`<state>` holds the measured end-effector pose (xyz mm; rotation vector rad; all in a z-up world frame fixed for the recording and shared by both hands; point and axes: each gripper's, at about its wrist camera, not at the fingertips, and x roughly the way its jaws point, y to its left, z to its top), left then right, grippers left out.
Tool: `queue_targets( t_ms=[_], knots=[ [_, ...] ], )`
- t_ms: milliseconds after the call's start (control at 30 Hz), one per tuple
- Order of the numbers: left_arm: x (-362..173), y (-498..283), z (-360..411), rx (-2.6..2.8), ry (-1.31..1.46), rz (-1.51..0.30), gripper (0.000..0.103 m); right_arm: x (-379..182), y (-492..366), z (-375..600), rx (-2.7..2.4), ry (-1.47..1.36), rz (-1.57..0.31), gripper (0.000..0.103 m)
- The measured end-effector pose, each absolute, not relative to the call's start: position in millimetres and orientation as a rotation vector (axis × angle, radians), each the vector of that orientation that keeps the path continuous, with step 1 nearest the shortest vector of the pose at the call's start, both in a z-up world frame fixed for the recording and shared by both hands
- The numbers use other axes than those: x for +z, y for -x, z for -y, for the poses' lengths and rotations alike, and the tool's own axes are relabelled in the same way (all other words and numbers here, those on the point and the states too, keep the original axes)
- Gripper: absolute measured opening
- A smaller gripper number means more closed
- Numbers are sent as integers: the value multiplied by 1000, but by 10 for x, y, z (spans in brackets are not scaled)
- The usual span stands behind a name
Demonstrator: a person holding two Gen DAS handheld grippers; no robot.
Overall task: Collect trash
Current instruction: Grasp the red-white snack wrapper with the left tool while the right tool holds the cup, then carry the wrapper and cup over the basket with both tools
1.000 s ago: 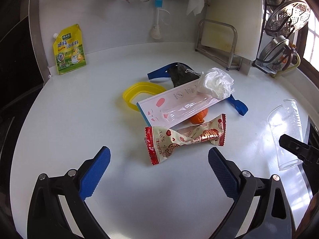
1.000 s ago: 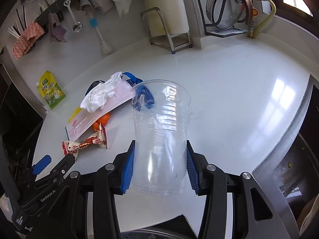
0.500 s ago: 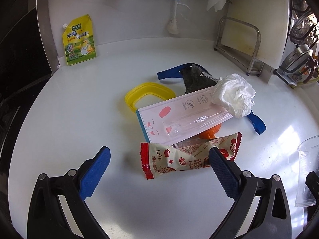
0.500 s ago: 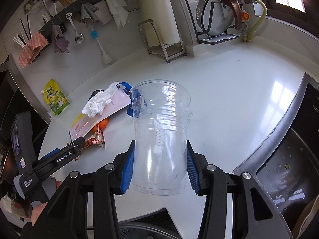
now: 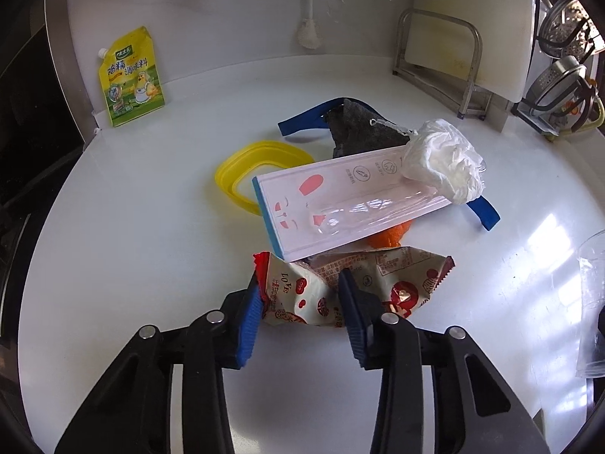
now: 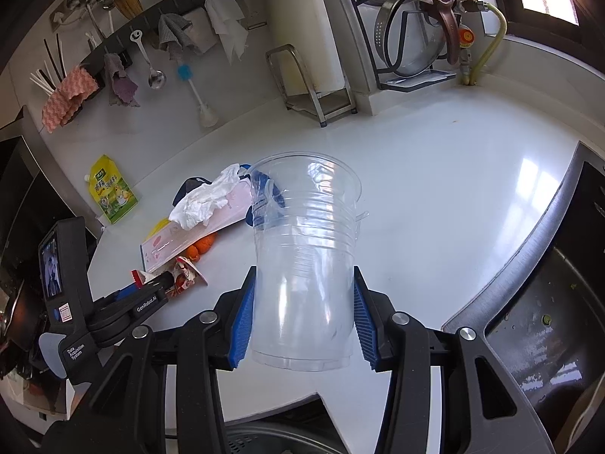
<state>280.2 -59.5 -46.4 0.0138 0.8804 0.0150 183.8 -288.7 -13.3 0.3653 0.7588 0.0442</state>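
A red-and-white snack wrapper (image 5: 397, 280) lies crumpled on the white counter (image 5: 132, 265), at the near edge of a trash pile. My left gripper (image 5: 300, 302) is closing on it, and its blue pads pinch the wrapper's left half. Behind it lie a pink card package (image 5: 351, 204), a crumpled tissue (image 5: 442, 159), orange peel (image 5: 389, 234), a yellow plastic ring (image 5: 242, 174) and a blue strap (image 5: 302, 121). My right gripper (image 6: 302, 325) is shut on a clear plastic cup (image 6: 306, 249), held upright above the counter to the right of the pile.
A yellow seasoning pouch (image 5: 130, 75) leans against the back wall at the left. A metal rack with a cutting board (image 5: 438, 56) stands at the back right. A dark sink (image 6: 548, 321) lies to the right of the cup. Utensils and cloths hang on the wall.
My left gripper came forward over the wrapper and its jaws went from wide open to pinching it; the wrapper now looks bunched. The right gripper still holds the cup.
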Motion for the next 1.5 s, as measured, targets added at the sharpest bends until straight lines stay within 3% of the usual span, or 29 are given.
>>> queue_targets(
  t_ms=[667, 1500],
  knots=[
    [-72, -1941, 551, -73, -109, -689, 28, -108, -1437, 2655, 44, -331, -758, 45],
    [-61, -379, 492, -204, -172, -647, 28, -138, 159, 2172, -57, -203, -722, 45]
  ],
)
